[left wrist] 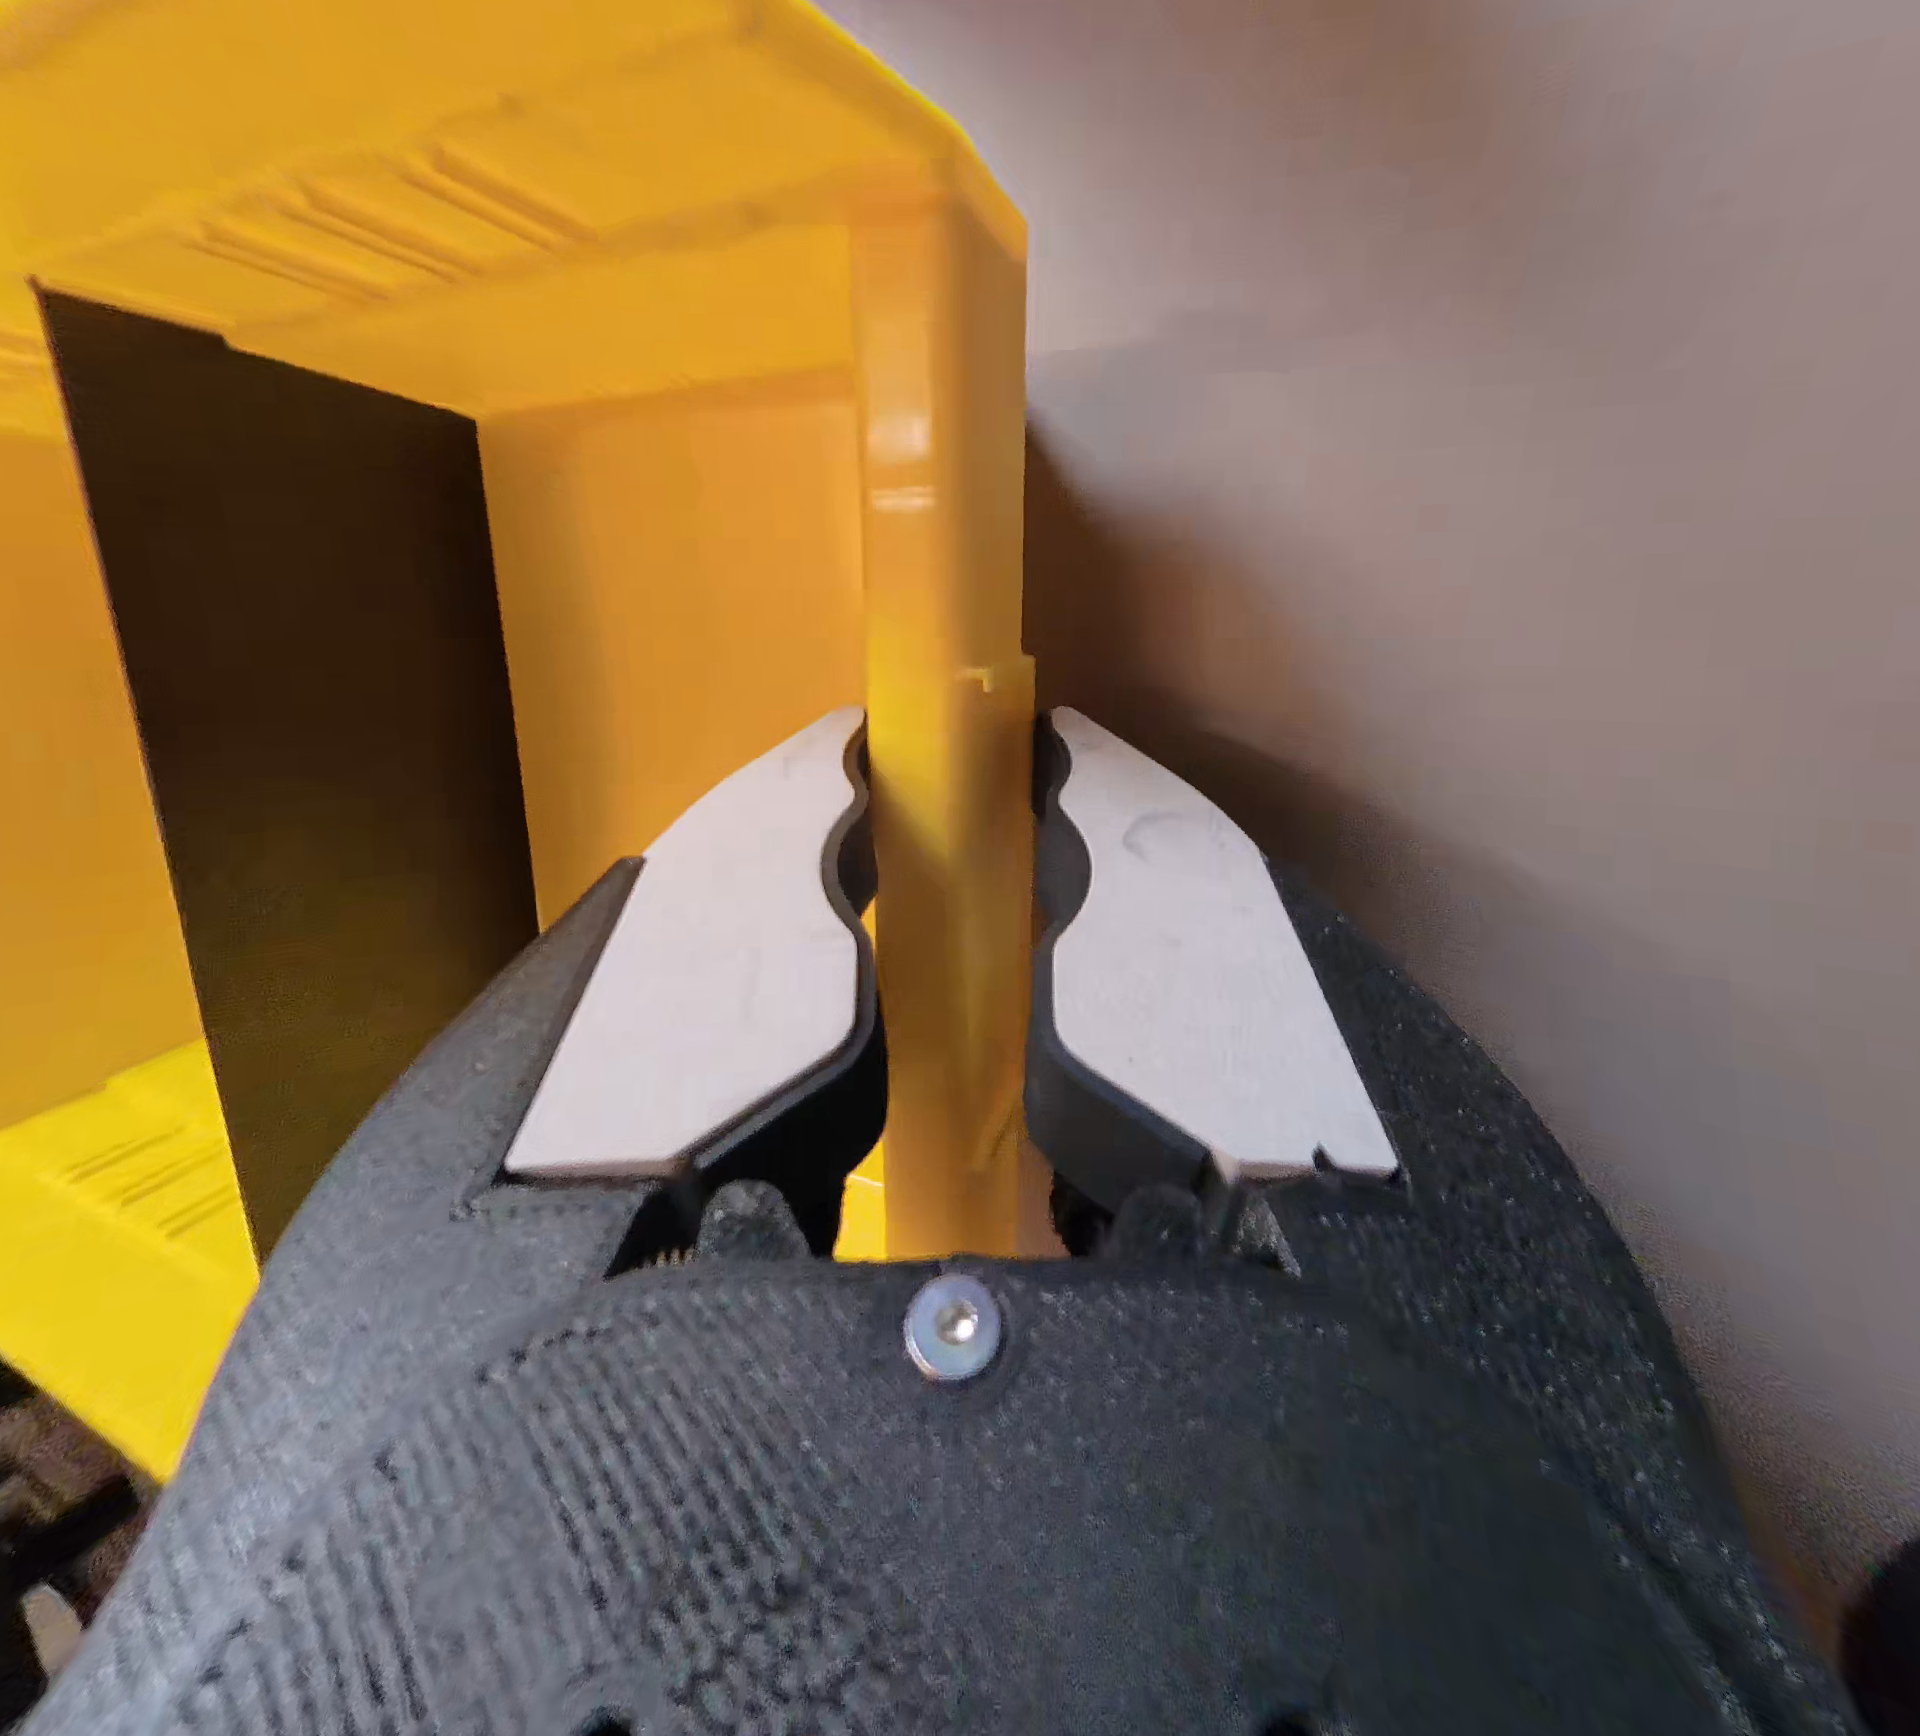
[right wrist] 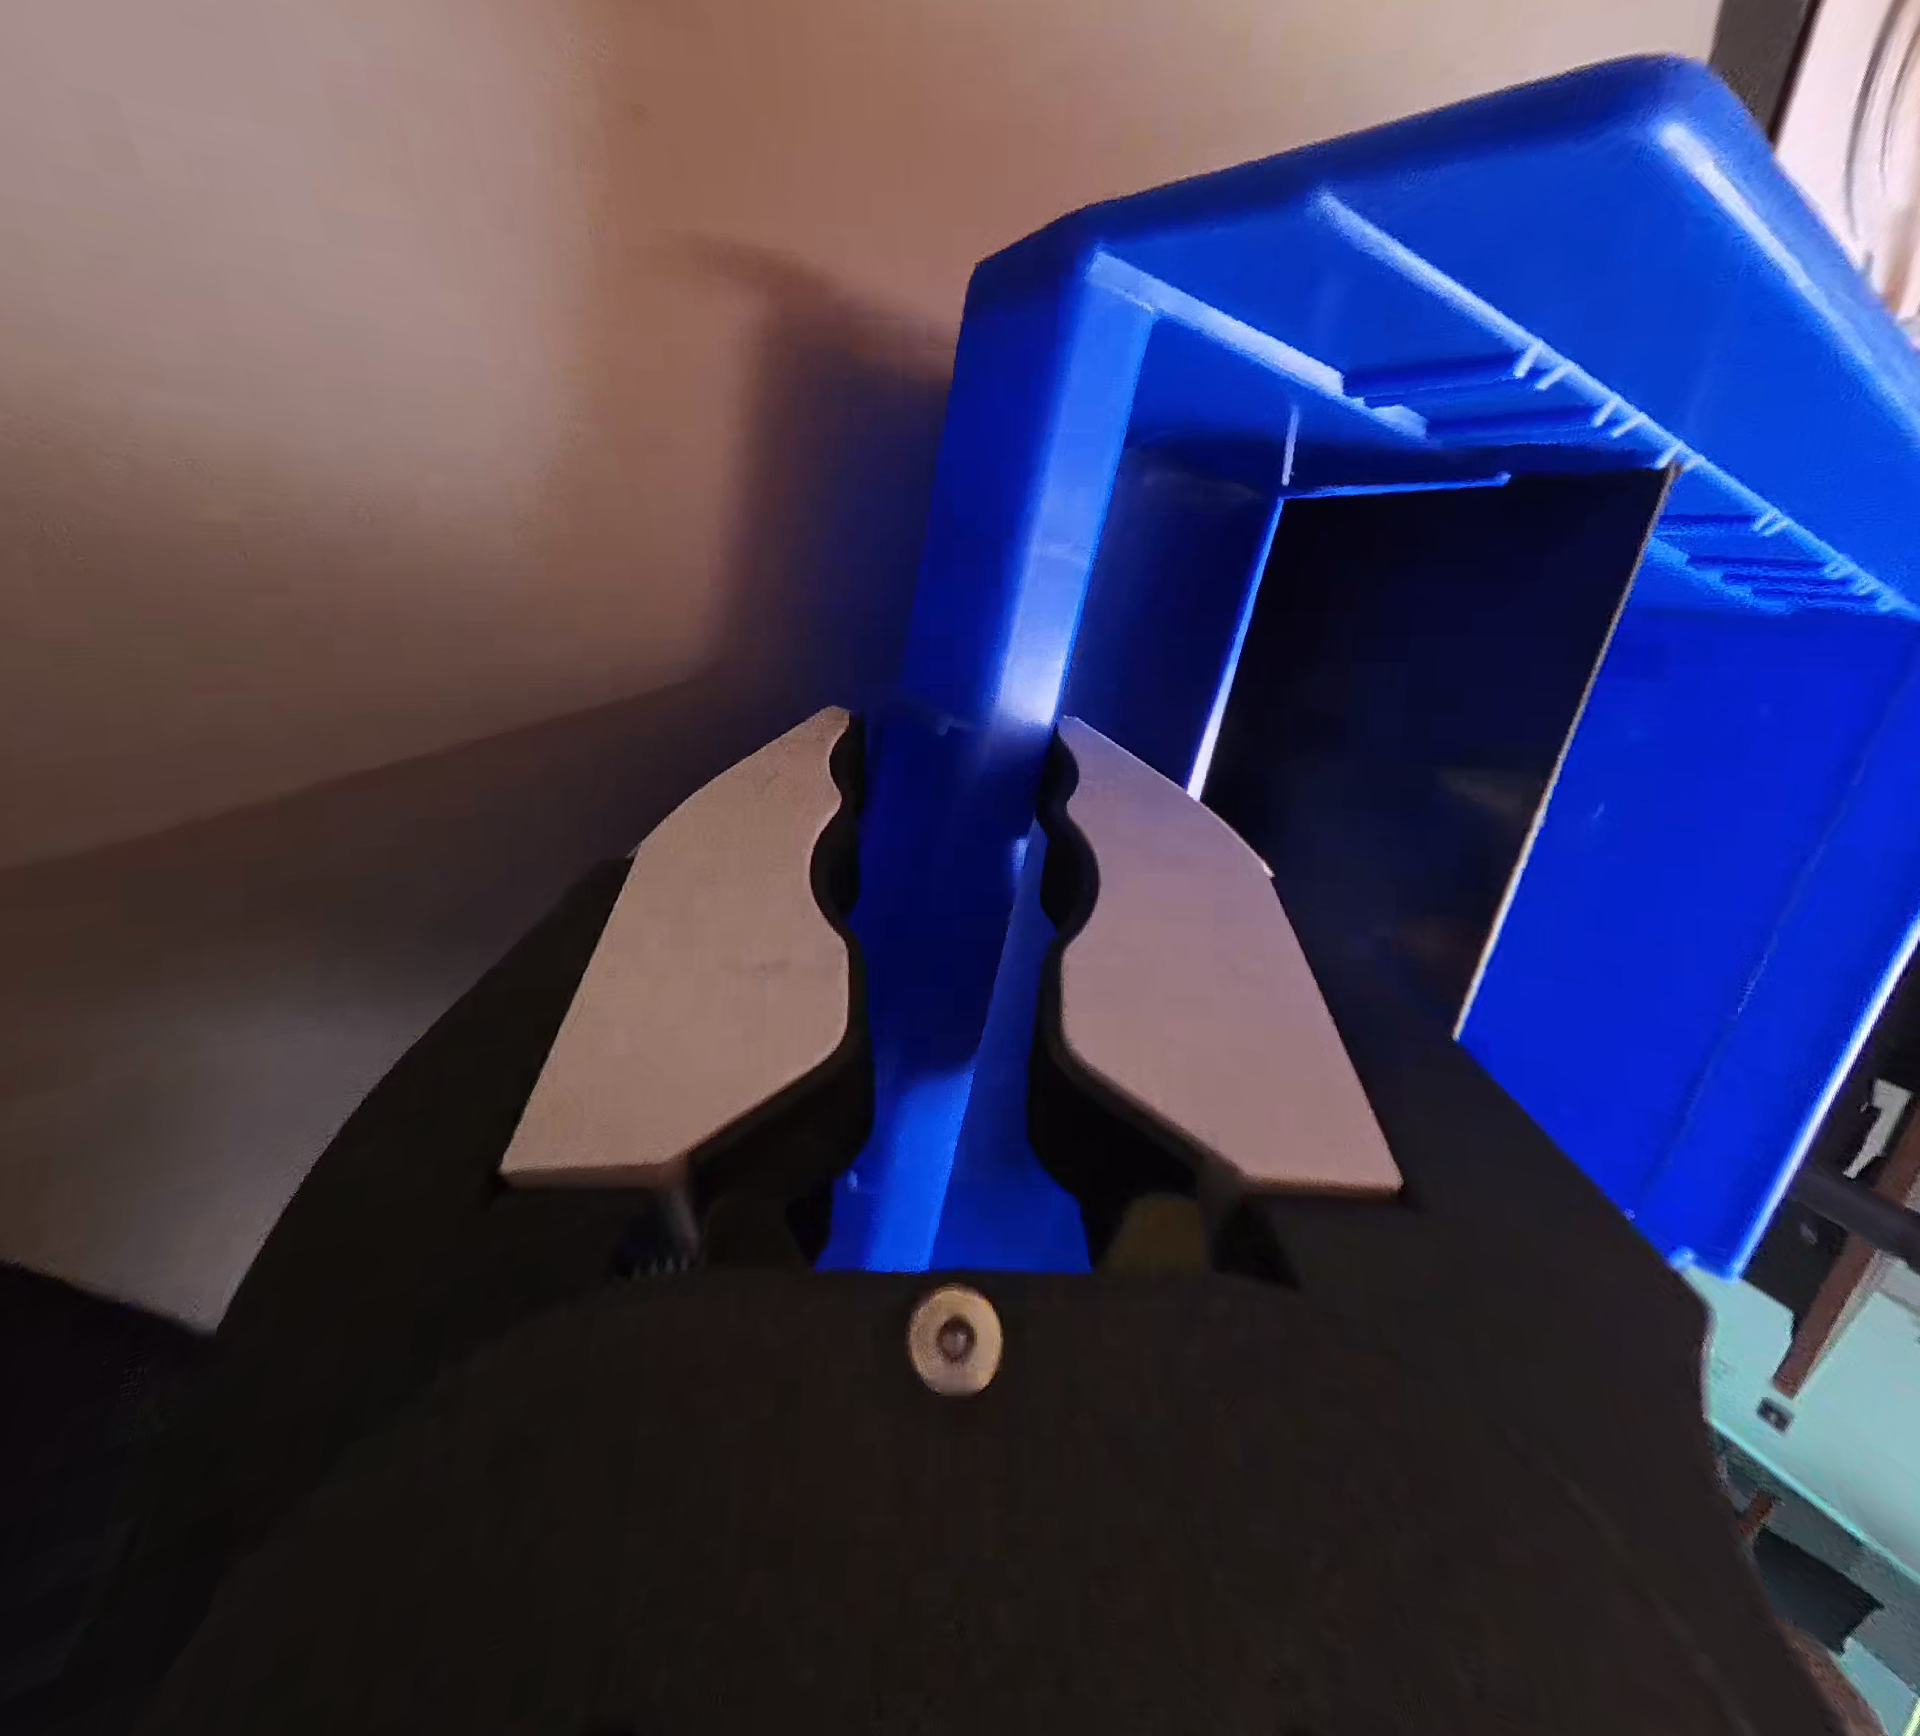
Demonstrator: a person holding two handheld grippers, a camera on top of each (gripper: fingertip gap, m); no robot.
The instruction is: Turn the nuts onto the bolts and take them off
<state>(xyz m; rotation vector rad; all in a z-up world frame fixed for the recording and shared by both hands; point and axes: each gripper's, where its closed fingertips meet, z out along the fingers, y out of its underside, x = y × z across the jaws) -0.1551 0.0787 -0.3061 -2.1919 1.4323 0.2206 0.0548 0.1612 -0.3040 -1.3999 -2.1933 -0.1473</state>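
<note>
Bins: 2 | left gripper (left wrist: 951,730) clamps yellow bin (left wrist: 416,128) | right gripper (right wrist: 951,730) clamps blue bin (right wrist: 1558,336)

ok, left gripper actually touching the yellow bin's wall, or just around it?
Touching. In the left wrist view the left gripper is shut on the yellow bin; both fingers press against the bin's wall edge with no gap showing on either side.

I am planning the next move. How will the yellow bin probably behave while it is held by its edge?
The yellow bin looks like stiff moulded plastic, so it should hardly flex. The left gripper clamps only one wall edge, so it may swing. Its glossy surface could slip between the jaws. No contents are visible, so probably light.
</note>
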